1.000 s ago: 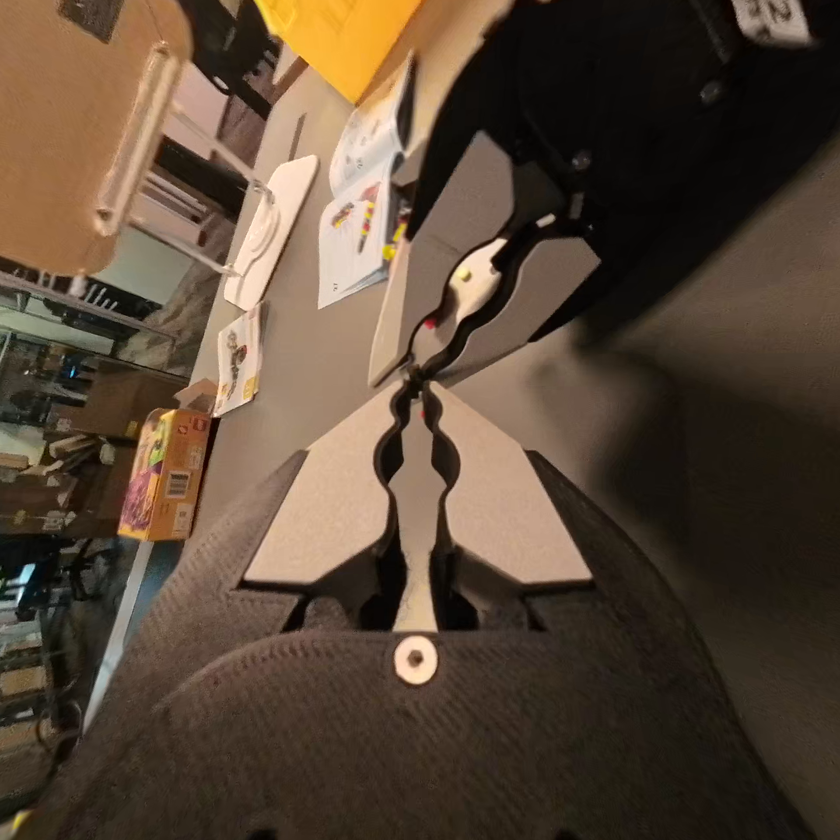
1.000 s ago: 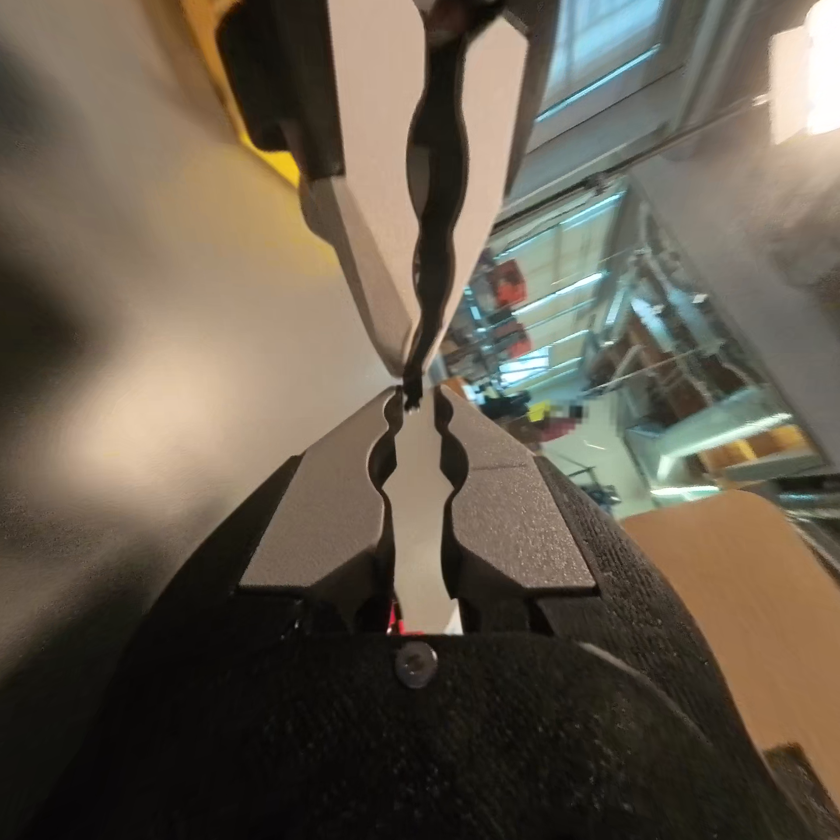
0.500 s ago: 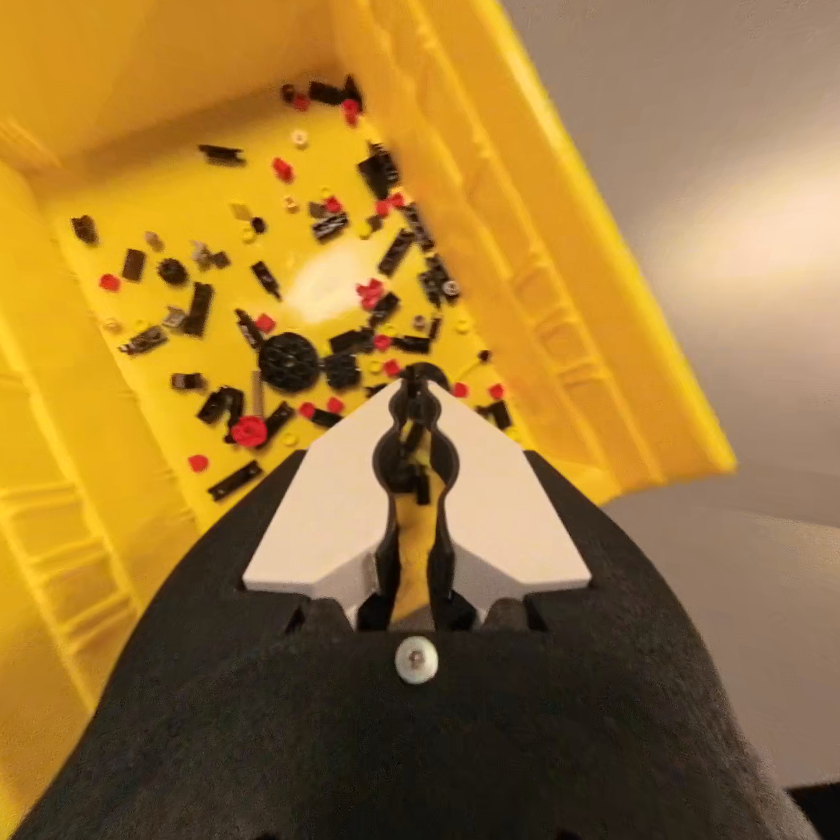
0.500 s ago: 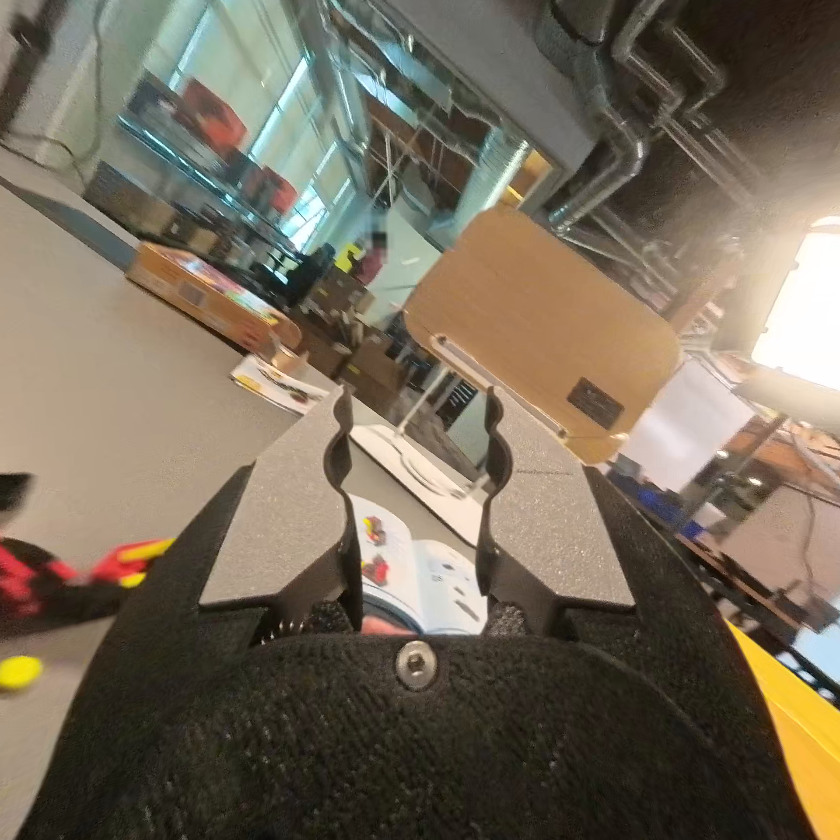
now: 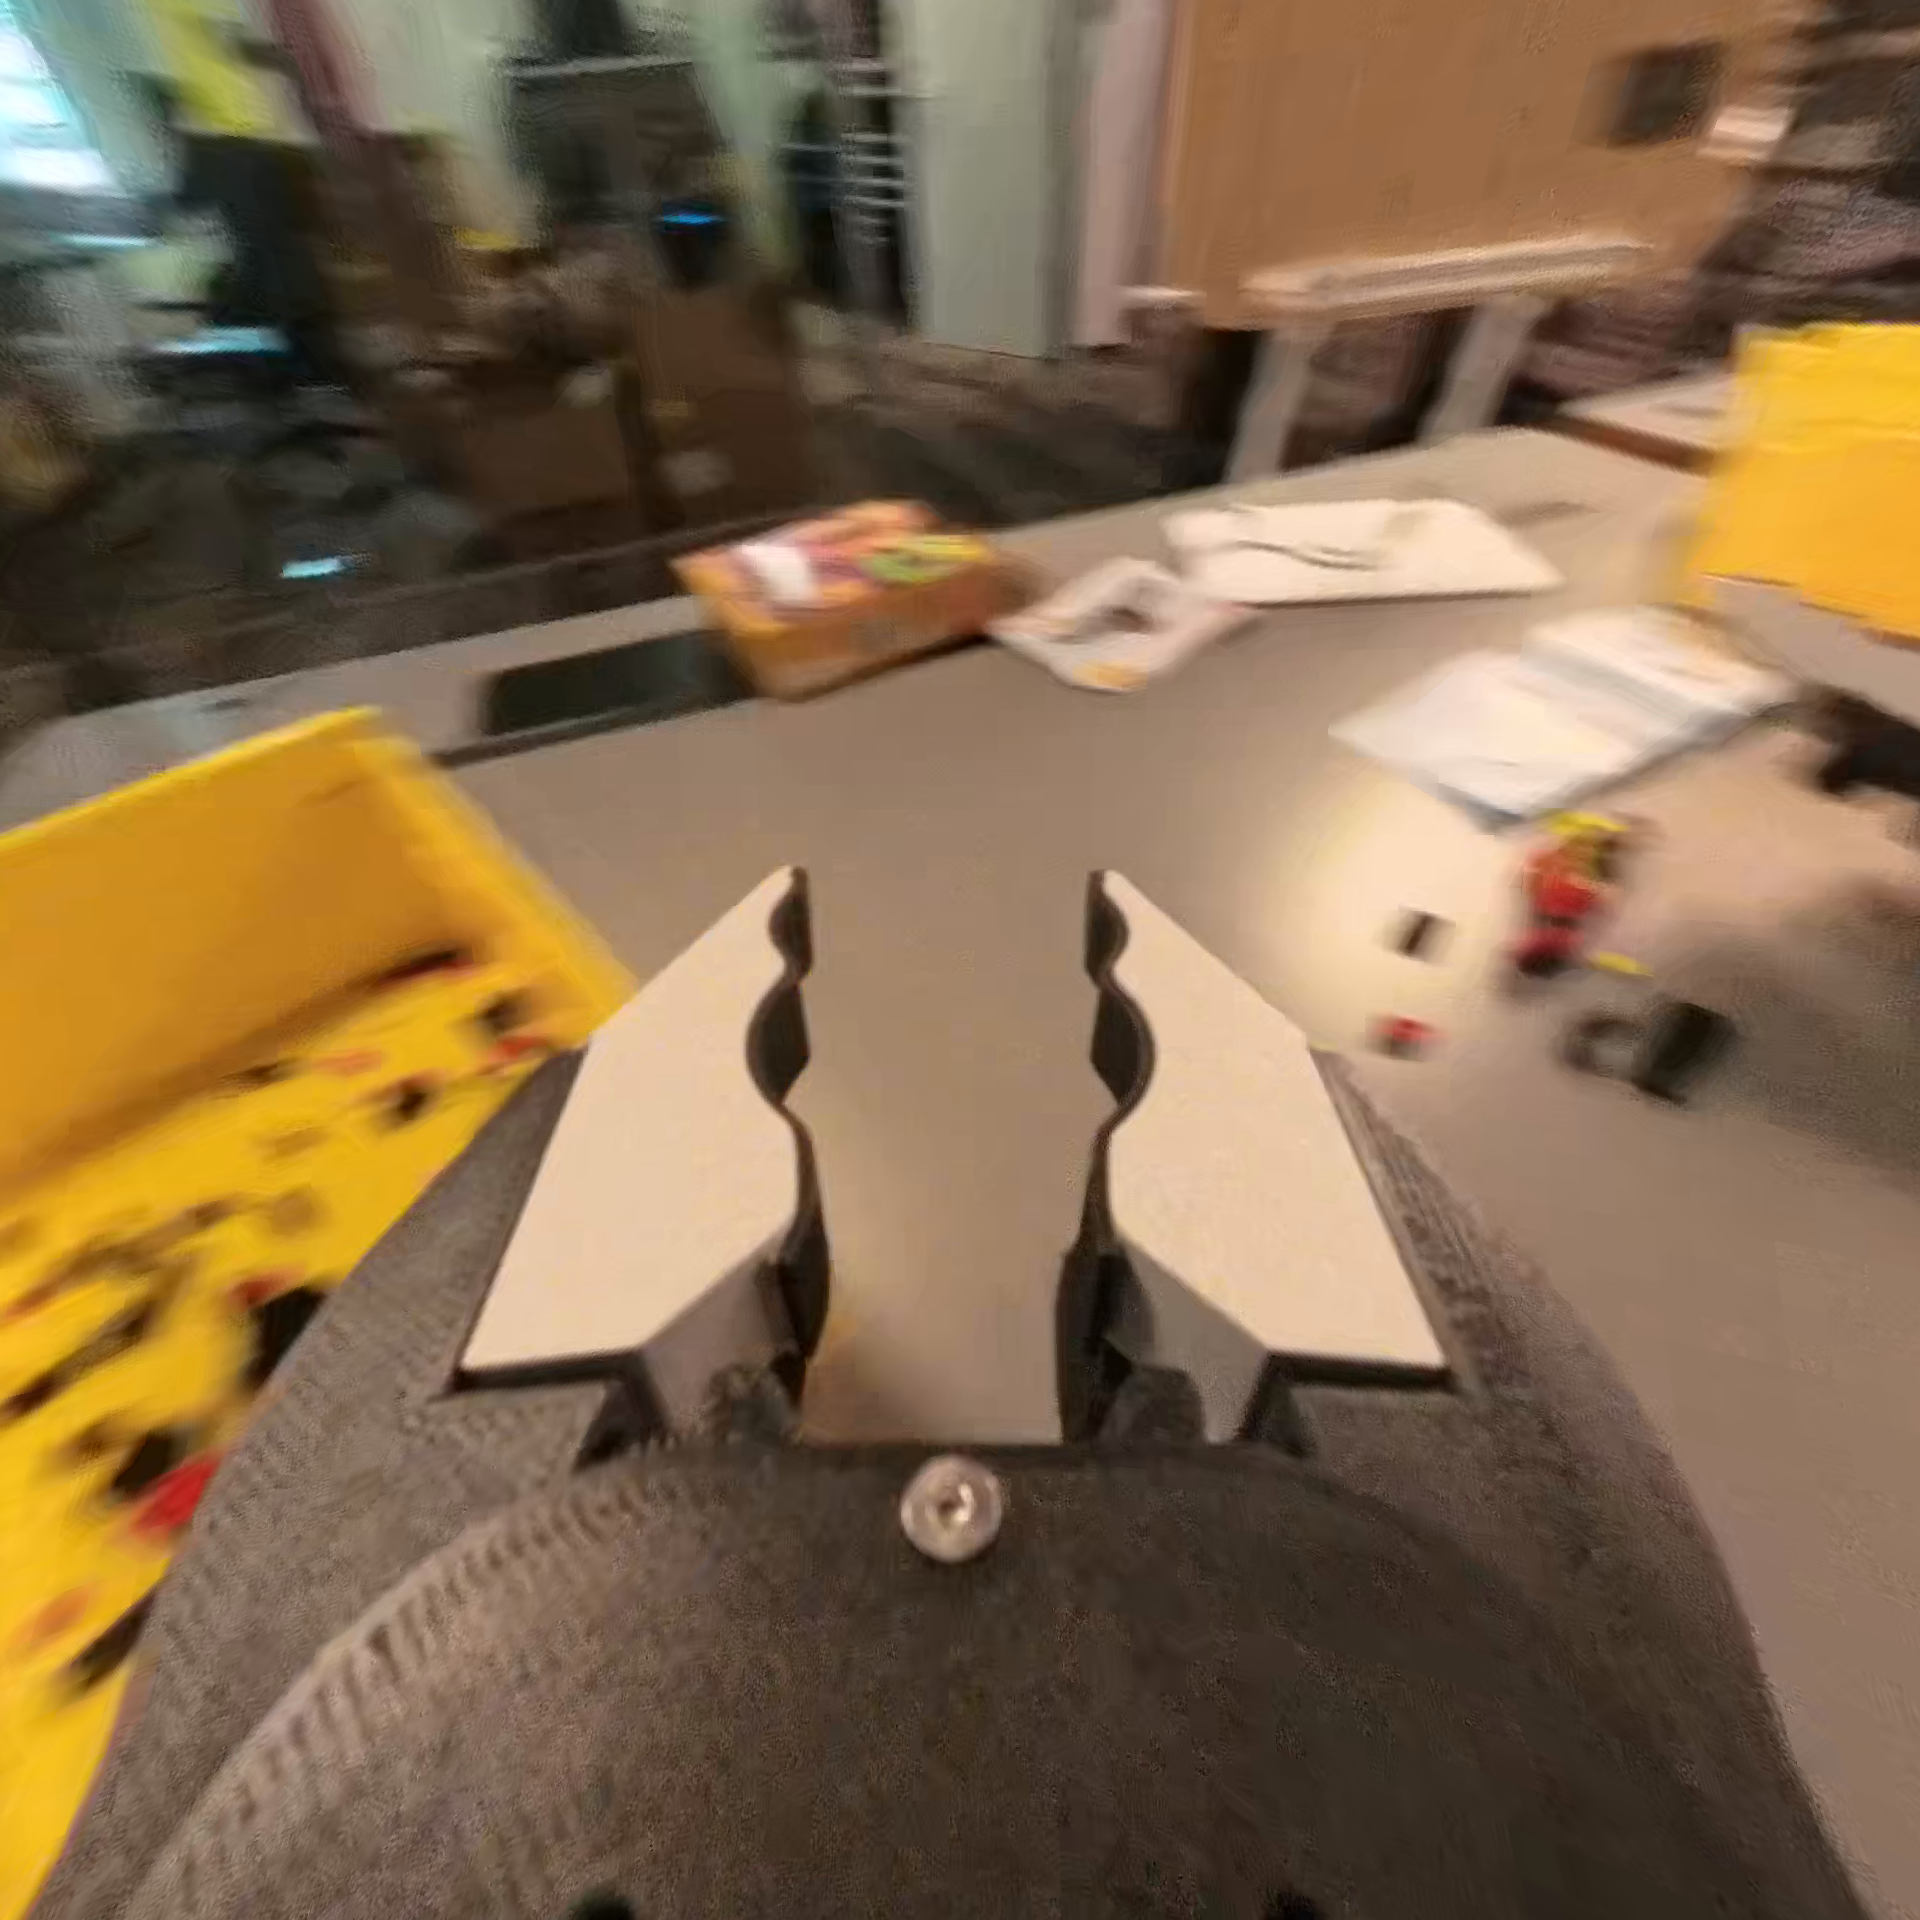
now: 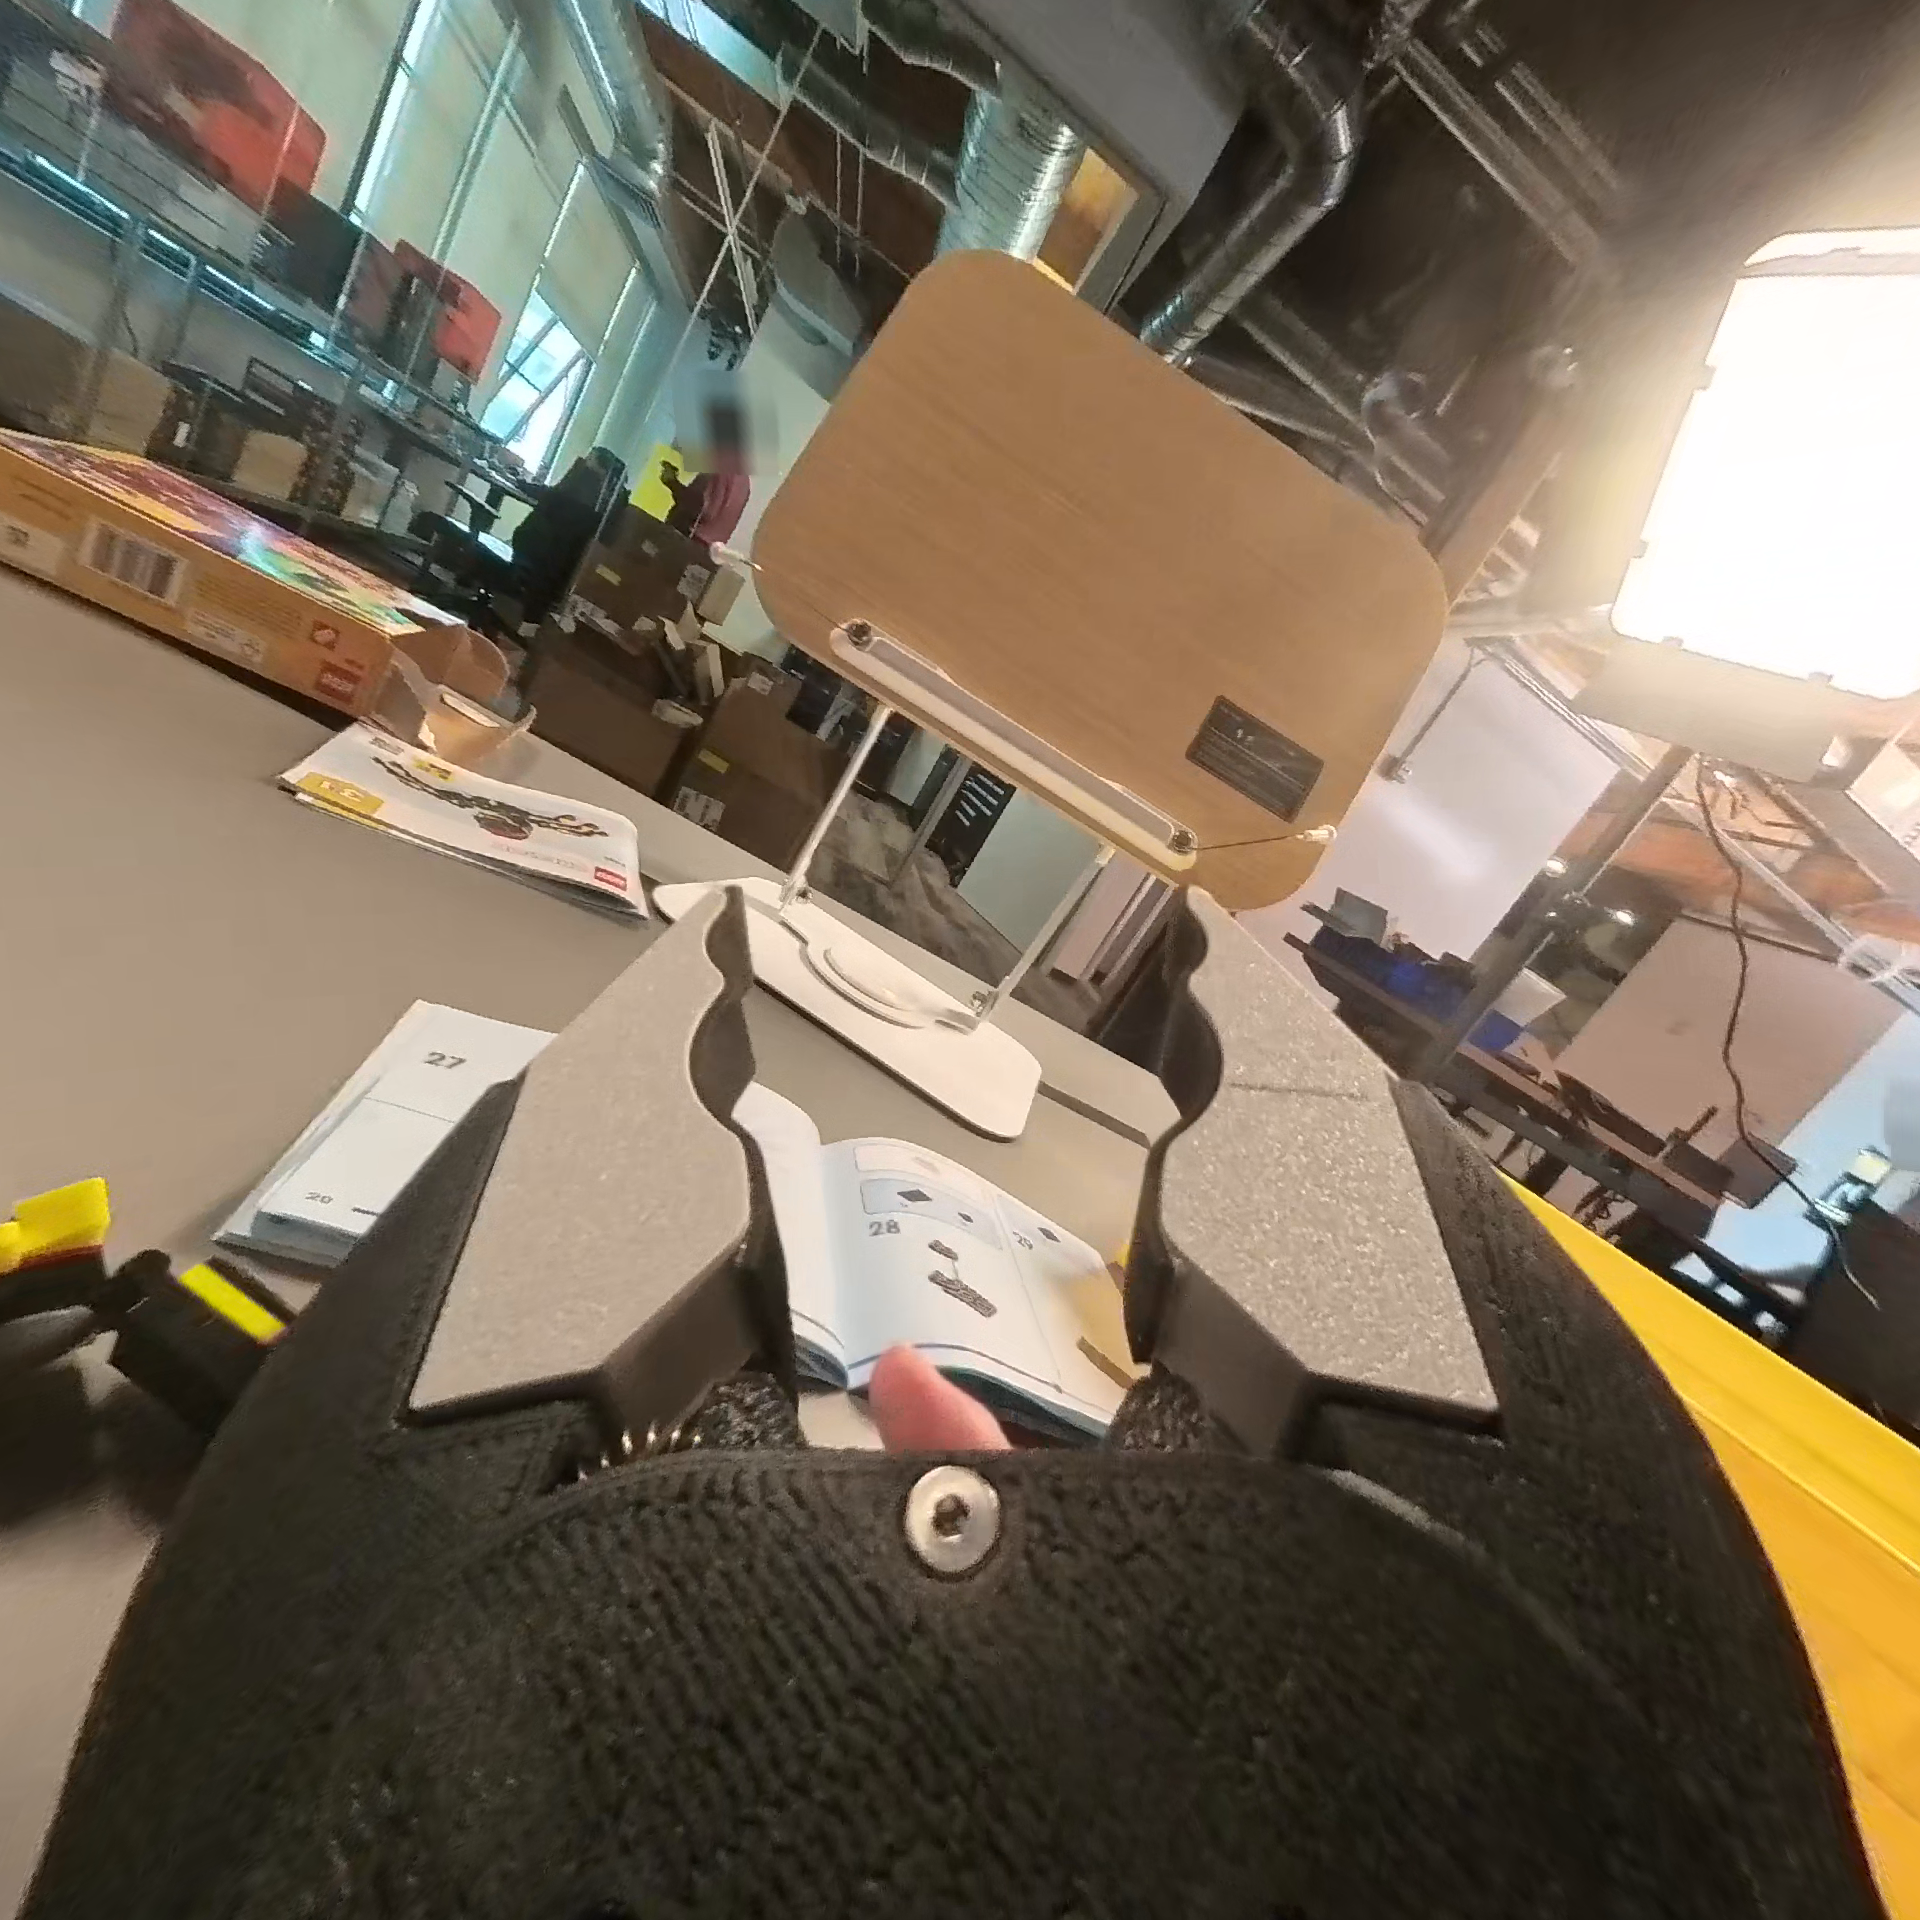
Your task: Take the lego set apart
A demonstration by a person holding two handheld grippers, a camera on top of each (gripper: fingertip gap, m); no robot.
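Lego model (image 5: pixel 1567 894), red, black and yellow, sits on the grey table (image 5: pixel 987 748) well right of your left gripper (image 5: pixel 945 883) and ahead of its tips. Blurred, so I can't tell its pose. A few loose pieces (image 5: pixel 1405 977) lie between it and the jaws.

Your left gripper: jaws spread apart, nothing between them, only bare table shows in the gap. Yellow bin (image 5: pixel 187 935) sits just left of the left finger, with many small black and red parts inside. Beyond the tips: an orange box (image 5: pixel 852 603), a booklet (image 5: pixel 1122 623), and an open manual (image 5: pixel 1558 717) further right.

Your right gripper (image 6: pixel 961 914): jaws also wide apart and empty. Part of the model (image 6: pixel 114 1309), black with yellow bits, is at the far left edge, left of the left finger and outside the jaws. Open manual (image 6: pixel 914 1236) lies on the table seen through the gap. Your fingertip (image 6: pixel 920 1403) shows at the jaw base. Ahead of the tips stands a wooden book stand (image 6: pixel 1091 561) on a white base. A yellow bin wall (image 6: pixel 1766 1558) runs along the right of the right finger.
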